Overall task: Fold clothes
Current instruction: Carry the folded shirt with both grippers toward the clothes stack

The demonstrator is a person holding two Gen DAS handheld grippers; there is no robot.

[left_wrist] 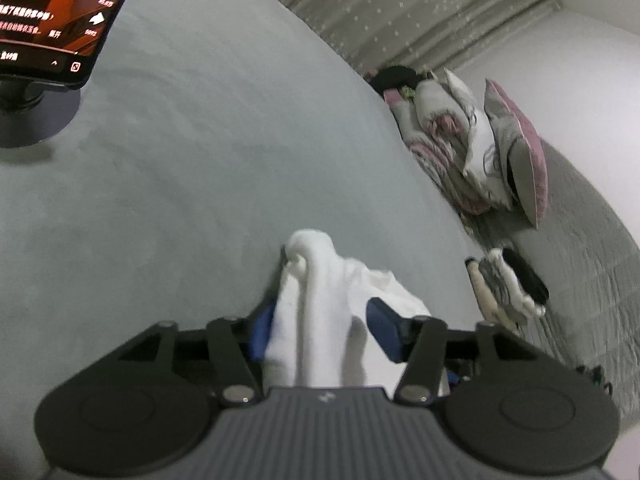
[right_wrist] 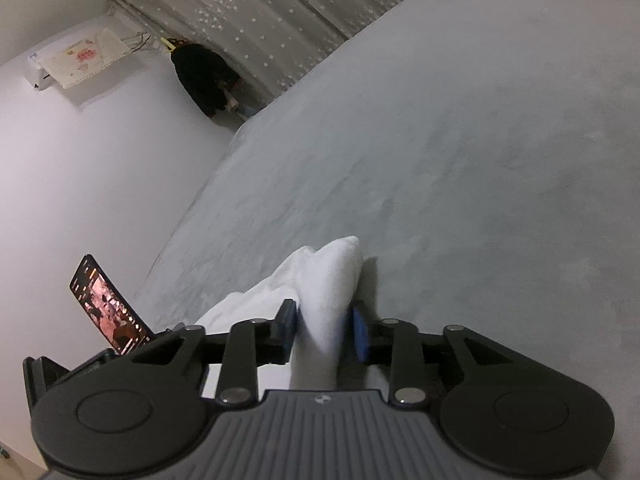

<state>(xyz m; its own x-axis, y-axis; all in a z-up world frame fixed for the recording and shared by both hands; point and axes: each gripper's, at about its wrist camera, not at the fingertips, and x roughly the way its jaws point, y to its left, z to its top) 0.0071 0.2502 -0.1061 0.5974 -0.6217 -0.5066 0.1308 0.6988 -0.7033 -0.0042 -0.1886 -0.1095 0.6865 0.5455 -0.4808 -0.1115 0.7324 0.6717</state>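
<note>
Grey bed under us, starry curtain behind, phone propped at the left edge; we've got a white cloth pinched in both claws, left gripper clamped on one bunch, right gripper clamped on another, cloth lifted just above the bed's middle; our guess is we're mid-fold or spreading it; either way keep both grips level and the fabric taut between them, so no wrinkles get trapped.

White garment; blue gripper pads; grey-green bedspread; grey star-dotted curtain; pink-and-grey pillows far right.
</note>
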